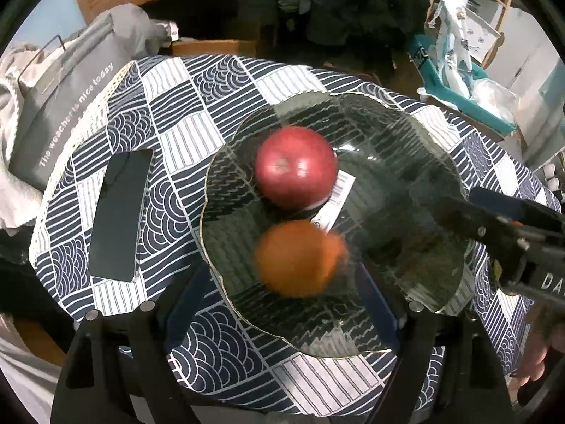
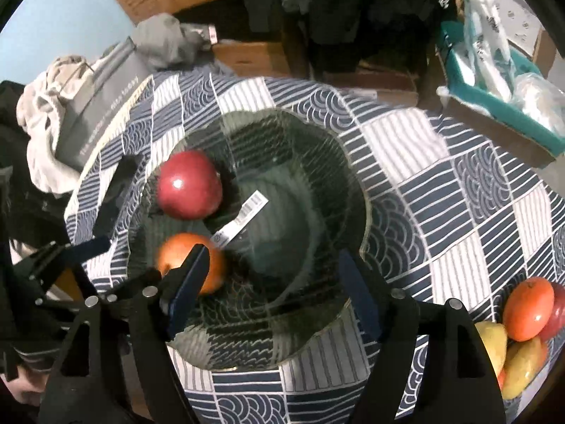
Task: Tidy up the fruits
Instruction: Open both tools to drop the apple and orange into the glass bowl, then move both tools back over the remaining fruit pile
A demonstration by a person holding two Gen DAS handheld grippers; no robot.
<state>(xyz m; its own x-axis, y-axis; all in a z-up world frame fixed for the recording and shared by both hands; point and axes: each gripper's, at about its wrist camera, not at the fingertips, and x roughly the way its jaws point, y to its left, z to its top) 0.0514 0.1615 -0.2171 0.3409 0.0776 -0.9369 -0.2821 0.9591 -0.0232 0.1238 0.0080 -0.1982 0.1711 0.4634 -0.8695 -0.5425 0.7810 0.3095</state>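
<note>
Both grippers hang over the glass bowl (image 2: 353, 176) with their jaws spread wide and nothing between them: the right gripper (image 2: 272, 282) looks down into the bowl's middle, and the left gripper (image 1: 282, 304) frames the orange (image 1: 300, 258), which is smeared by blur and seems to be lying loose, touching neither finger. Just behind the orange sits the red apple (image 1: 296, 168), the two close together, perhaps touching, toward the bowl's left side, with a white barcode label (image 2: 243, 219) stuck on the glass floor beside them. On the patterned tablecloth (image 2: 459, 183) to the right, well apart from the bowl, a heap of fruit (image 2: 519, 328) waits, an orange-red one on top of yellow ones. A dark phone (image 1: 120, 212) lies left of the bowl, and a grey bag (image 1: 60, 106) leans past the table edge. Judging by looks, each fruit is firm, round and smooth-skinned, moderately heavy, so it would likely roll or slip from a shallow pinch; a grip across the widest part, fingers on opposite sides, looks safest. The glass bowl is hard and breakable, so fruit should probably be set down low, not dropped.
</note>
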